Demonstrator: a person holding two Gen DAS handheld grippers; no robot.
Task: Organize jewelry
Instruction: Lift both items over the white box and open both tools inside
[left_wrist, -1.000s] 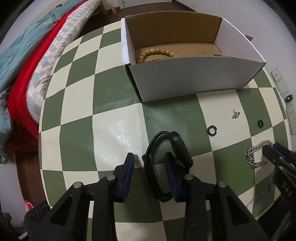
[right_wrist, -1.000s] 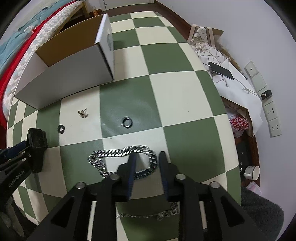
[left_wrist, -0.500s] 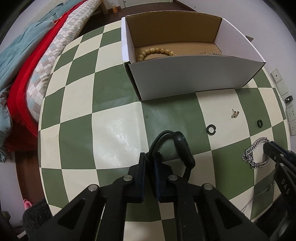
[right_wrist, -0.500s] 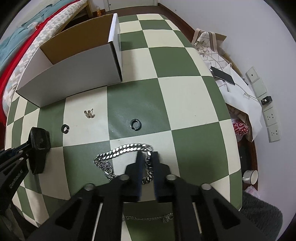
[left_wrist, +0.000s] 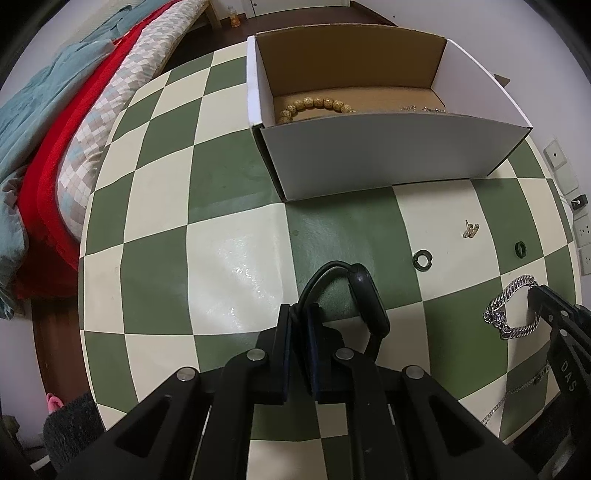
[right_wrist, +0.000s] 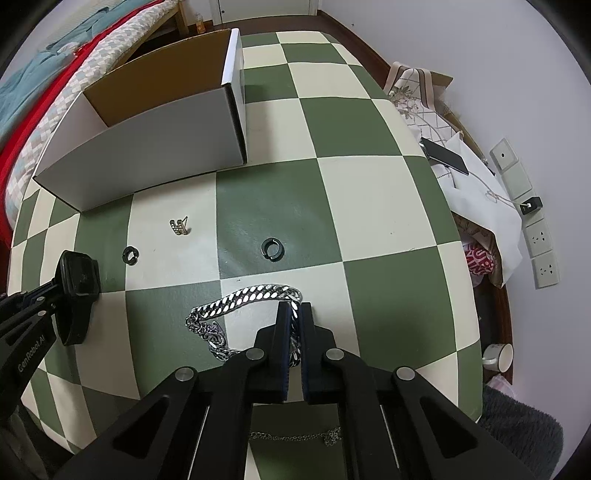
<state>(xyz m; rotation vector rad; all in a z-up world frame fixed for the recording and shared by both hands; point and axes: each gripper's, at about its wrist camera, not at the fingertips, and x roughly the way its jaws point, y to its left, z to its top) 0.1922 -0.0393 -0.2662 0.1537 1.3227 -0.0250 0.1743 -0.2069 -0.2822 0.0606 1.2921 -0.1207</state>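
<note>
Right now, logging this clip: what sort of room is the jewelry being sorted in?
Most likely a bedroom at home. A bed with a red blanket and checked quilt lies beside the green-checkered table, wall sockets line the wall, and a phone rests on clutter nearby.

You're over a green-and-cream checkered table (left_wrist: 229, 266). At the far side, your white cardboard box (left_wrist: 388, 155) is brown inside and holds tan beads (left_wrist: 317, 105). Near you lie a black watch (left_wrist: 364, 295) and a shiny silver chain bracelet (right_wrist: 240, 299).
</note>
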